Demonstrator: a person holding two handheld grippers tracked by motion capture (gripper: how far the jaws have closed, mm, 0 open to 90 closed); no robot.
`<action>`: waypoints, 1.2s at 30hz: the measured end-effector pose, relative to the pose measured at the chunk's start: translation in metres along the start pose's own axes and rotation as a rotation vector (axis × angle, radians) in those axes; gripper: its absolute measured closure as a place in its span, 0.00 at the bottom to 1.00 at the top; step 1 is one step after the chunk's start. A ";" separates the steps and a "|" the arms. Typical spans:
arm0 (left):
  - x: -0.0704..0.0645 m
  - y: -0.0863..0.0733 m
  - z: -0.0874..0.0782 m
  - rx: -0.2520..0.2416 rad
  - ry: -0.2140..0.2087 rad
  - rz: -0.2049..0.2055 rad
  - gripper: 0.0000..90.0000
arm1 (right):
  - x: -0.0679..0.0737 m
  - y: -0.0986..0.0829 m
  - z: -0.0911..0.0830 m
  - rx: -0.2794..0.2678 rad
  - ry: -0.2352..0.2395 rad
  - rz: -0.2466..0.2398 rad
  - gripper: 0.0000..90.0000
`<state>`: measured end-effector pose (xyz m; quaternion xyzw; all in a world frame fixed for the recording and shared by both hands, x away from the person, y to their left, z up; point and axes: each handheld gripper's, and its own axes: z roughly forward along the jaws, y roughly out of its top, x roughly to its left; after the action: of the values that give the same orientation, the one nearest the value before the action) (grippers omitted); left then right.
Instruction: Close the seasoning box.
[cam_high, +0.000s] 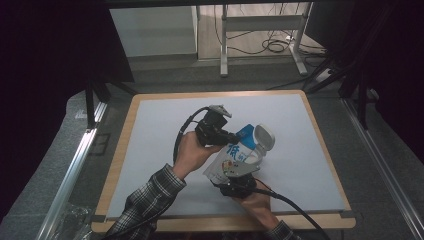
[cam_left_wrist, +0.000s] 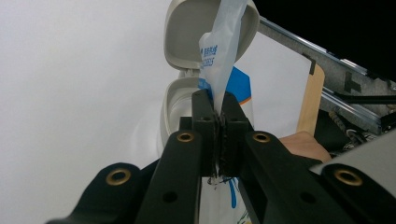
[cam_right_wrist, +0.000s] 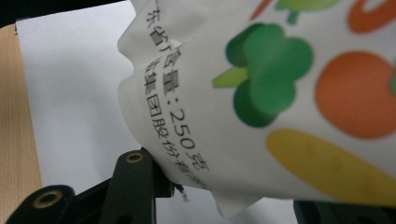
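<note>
Pouch (cam_high: 234, 161): printed refill bag, held above mid-table, its top corner at the open container (cam_high: 261, 142) at 2 o'clock. My left gripper (cam_left_wrist: 215, 109) is clenched on that thin corner; my right gripper (cam_high: 240, 184) grasps the base. Risk, I judge: film slips or tears, contents spill on the white mat (cam_high: 150, 130).

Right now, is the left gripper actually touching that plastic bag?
Touching. In the left gripper view, the left gripper has its jaws shut on the upper edge of the bag.
</note>
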<state>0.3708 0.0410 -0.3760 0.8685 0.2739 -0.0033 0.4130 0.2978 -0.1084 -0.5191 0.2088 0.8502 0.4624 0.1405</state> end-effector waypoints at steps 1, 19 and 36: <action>0.000 0.000 0.000 -0.001 0.000 0.000 0.98 | -0.001 0.000 0.000 -0.001 0.005 0.004 0.61; 0.002 -0.007 -0.019 -0.003 -0.028 -0.003 0.96 | -0.005 -0.004 -0.001 0.002 0.007 0.036 0.60; 0.001 -0.013 -0.035 -0.050 -0.046 0.017 0.99 | -0.011 -0.004 -0.006 -0.012 -0.010 0.046 0.58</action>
<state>0.3580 0.0733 -0.3628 0.8599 0.2571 -0.0131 0.4408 0.3035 -0.1198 -0.5191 0.2297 0.8417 0.4695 0.1353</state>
